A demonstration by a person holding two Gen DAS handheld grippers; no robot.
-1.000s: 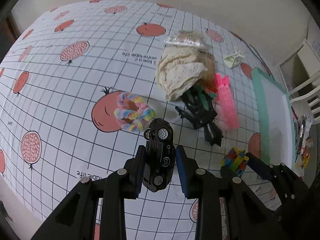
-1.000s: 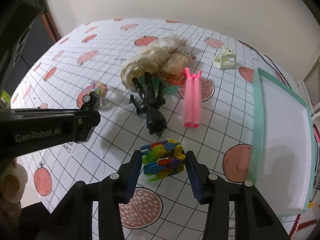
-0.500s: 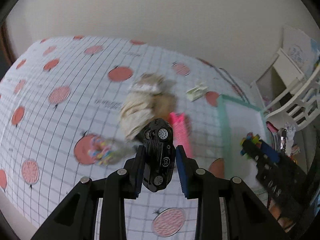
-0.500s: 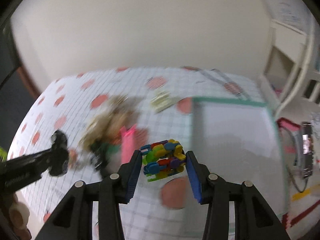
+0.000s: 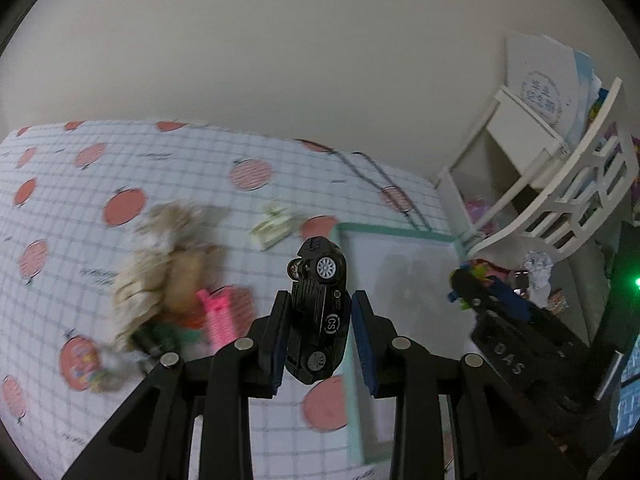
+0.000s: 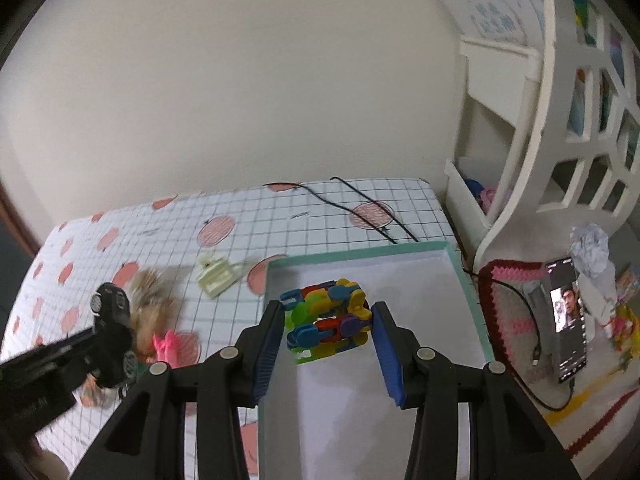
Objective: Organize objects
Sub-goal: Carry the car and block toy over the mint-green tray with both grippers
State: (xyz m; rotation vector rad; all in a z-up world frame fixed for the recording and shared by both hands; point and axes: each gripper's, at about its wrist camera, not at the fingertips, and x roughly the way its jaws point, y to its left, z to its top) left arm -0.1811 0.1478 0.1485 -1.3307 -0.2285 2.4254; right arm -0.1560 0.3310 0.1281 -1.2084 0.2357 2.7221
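The left gripper (image 5: 318,332) has its jaws clenched on a black toy car (image 5: 318,312), which stands nose-up between the blue pads, one silver wheel facing the camera. In the left wrist view the car hangs above the bench (image 5: 80,184), just over the near left rim of the teal-edged tray (image 5: 400,232). At 9 o'clock from the car lies a blurred heap: a cream fluffy bundle (image 5: 140,280), a pink comb-like piece (image 5: 218,316) just beside it, and something dark green under them that is too smeared to name. A pale yellow hair clip (image 5: 274,226) sits at 11 o'clock, apart from the heap and close to the tray's far corner.

The right gripper (image 6: 326,334) has its jaws grasping a multicoloured plastic link toy (image 6: 328,316), a knot of blue, green, red, yellow and purple pieces. In the right wrist view it is held above the tray's white floor, toward the tray's left wall. The left gripper and the car show at 9 o'clock in that view, over the bench.

At 12 o'clock a thin black cable (image 6: 360,208) crosses the checked, fruit-printed cloth. At 2 o'clock stands a white shelf unit (image 6: 560,120); at 3 o'clock a lit phone (image 6: 566,316) leans upright by a crumpled paper ball (image 6: 590,248).
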